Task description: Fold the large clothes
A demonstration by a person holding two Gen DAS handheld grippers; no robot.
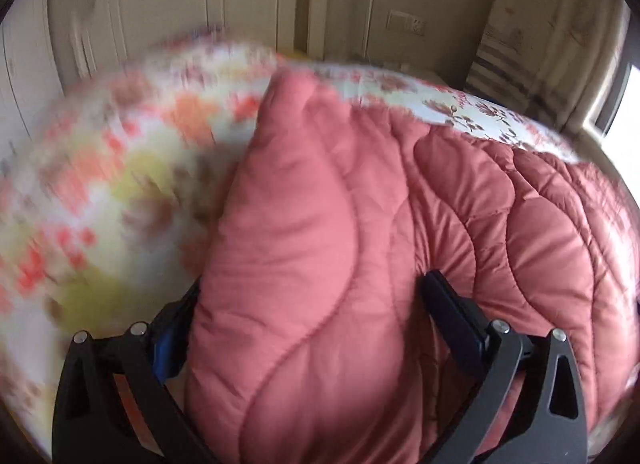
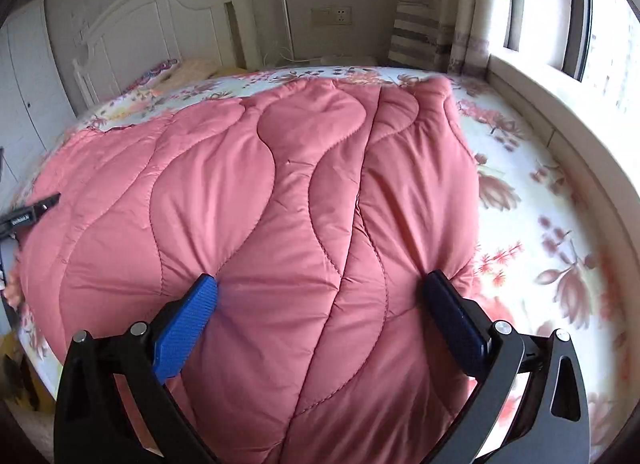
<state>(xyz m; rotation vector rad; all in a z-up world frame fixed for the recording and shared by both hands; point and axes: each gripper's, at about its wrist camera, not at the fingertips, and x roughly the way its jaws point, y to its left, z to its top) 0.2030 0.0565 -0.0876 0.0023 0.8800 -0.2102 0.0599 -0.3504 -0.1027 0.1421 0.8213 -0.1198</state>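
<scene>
Step in hand: carrying a fold. The left tool [image 1: 308, 300] and right tool [image 2: 320, 296] each pinch the pink quilt [image 2: 260, 184], which lies on the bed [image 2: 540, 204]. Next: lay both held edges toward 12 o'clock, aligned.

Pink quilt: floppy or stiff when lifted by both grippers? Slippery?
Likely floppy: the pink quilt bunches between the left gripper and right gripper fingers. Puffy stitched channels suggest light for its bulk. Its sheen hints it may slip over the floral sheet.

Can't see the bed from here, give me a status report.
Left gripper, right gripper: both gripping pink quilt. Quilt bunched on floral sheet. No obstruction seen.
</scene>
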